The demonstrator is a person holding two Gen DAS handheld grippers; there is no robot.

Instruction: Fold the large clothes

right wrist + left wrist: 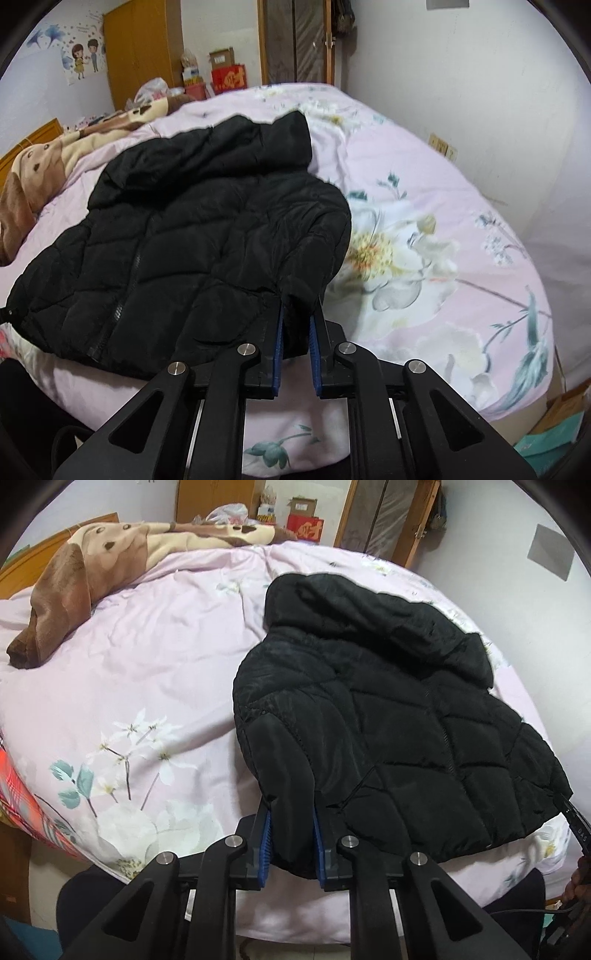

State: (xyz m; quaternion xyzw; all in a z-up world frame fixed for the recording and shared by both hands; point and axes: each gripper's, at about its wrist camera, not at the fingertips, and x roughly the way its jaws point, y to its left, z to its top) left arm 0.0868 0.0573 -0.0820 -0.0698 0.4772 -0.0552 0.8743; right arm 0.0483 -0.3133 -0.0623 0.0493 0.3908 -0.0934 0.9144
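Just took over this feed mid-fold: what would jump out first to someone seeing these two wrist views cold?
The black quilted jacket dominates, spread hood-away on the pink floral bedspread. Next, both grippers are clamped on its near bottom corners: the left gripper on one, the right gripper on the other, blue pads pinching the fabric. A brown and cream dog-print blanket lies bunched at the bed's far left.
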